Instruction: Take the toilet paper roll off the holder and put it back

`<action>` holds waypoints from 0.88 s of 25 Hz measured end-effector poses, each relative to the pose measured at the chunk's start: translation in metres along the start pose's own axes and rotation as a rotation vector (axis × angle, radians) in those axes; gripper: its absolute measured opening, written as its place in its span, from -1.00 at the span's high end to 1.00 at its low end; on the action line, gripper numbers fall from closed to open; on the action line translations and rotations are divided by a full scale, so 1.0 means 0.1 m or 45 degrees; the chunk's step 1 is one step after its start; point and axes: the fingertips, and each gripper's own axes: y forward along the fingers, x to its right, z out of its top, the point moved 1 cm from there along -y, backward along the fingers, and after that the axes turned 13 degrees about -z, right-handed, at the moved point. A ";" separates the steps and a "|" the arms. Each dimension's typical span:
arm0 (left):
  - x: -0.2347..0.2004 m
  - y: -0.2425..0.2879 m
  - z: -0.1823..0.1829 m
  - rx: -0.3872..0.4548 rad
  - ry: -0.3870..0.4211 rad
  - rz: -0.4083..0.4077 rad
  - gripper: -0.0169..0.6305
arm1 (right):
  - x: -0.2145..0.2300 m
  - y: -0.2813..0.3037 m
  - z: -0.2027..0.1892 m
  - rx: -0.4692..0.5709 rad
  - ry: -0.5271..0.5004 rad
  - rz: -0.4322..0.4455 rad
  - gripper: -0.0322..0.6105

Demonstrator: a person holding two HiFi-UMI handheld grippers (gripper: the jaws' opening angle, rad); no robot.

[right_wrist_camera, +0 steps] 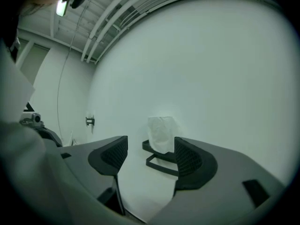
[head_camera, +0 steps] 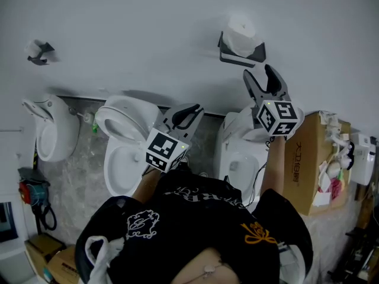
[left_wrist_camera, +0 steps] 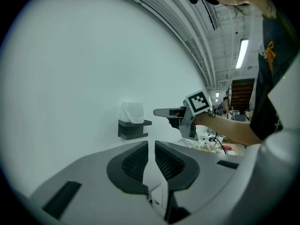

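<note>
A white toilet paper roll (head_camera: 241,32) stands in a dark holder (head_camera: 253,54) fixed to the pale wall. My right gripper (head_camera: 262,74) is just below it in the head view, open, jaws pointing at the holder with nothing between them. In the right gripper view the roll (right_wrist_camera: 161,132) and holder (right_wrist_camera: 159,161) show ahead between the wide jaws, a short way off. My left gripper (head_camera: 186,115) hangs lower and to the left, shut and holding nothing. Its own view shows the roll (left_wrist_camera: 131,112), the holder (left_wrist_camera: 134,128) and the right gripper (left_wrist_camera: 158,112) beside them.
Below the wall stand a urinal (head_camera: 52,130), a white toilet (head_camera: 125,148) and a second toilet (head_camera: 239,154). A cardboard box (head_camera: 305,165) with clutter sits at the right. Another small dark holder (head_camera: 39,52) is on the wall at far left.
</note>
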 end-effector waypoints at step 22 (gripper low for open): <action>1.12 0.02 -0.70 -0.175 -0.190 0.076 0.80 | -0.71 -1.65 -1.44 -0.280 0.153 0.266 0.31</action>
